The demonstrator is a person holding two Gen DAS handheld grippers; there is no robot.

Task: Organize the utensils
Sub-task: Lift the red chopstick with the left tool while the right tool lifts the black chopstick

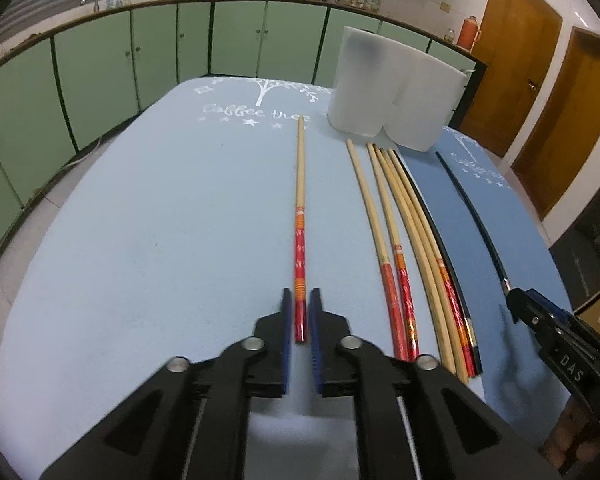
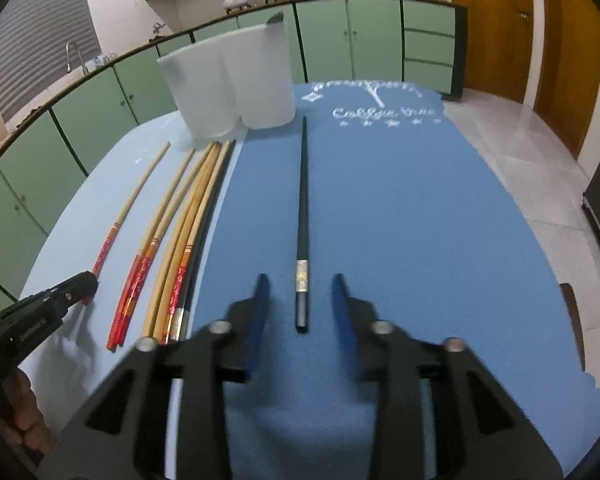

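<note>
Sorting has only begun, as far as can be judged. Two chopsticks are seen set apart from the rest: a red-handled one (image 1: 300, 216) lies alone on the pale mat (image 1: 140, 220), and a black one (image 2: 302, 216) lies alone on the dark blue mat (image 2: 420, 220). The remaining chopsticks are left in a loose bundle (image 1: 416, 256) along the seam between the mats, bamboo and red-handled pieces mixed with at least one more black stick at its edge. The white holder (image 1: 392, 88) stands at the far end of the mats; what is inside it cannot be told.

The left gripper (image 1: 301, 300) is held low over the handle end of the red-handled chopstick, its fingers narrowly parted on either side of it; a thin gap shows on each side, so no pinch is seen. The right gripper (image 2: 299, 294) is held over the handle end of the black chopstick with its fingers spread well clear of it. Both sticks rest flat on their mats.

Most of the work is judged still to be done: the bundle remains to be separated by kind.
</note>
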